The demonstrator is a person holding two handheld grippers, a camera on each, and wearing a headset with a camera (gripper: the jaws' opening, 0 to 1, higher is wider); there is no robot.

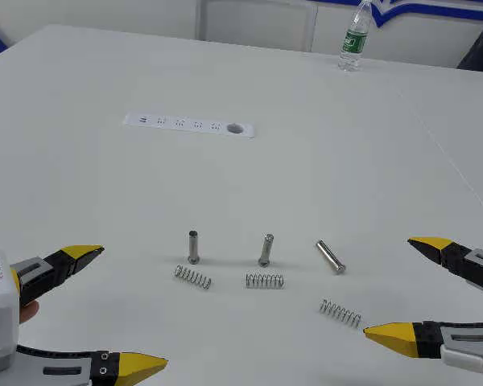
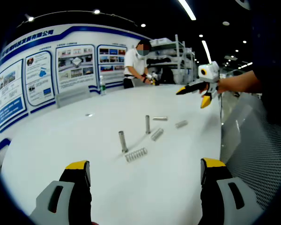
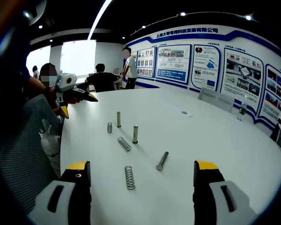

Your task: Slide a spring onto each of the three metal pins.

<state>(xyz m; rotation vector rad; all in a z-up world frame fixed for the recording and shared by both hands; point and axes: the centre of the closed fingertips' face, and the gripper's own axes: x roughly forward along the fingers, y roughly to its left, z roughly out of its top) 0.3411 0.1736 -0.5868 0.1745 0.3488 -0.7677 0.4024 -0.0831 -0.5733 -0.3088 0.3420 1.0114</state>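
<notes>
Lower left: left tool [image 1: 129, 307], jaws apart, empty. Frame centre, on white surface [image 1: 322, 161]: left pin [image 1: 193, 246] upright, middle pin [image 1: 266, 250] upright, right pin [image 1: 331, 256] lying flat; beneath them left spring [image 1: 192, 277], middle spring [image 1: 264, 280], right spring [image 1: 340, 313], all loose. Lower right: right tool [image 1: 390, 285], jaws apart, empty.

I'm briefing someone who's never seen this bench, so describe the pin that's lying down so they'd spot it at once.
On the white table, nearer the person than the power strip, three metal pins form a row. The one you want is the end pin closest to the right tongs. It alone lies on its side; the middle pin and the left-end pin stand upright.
</notes>
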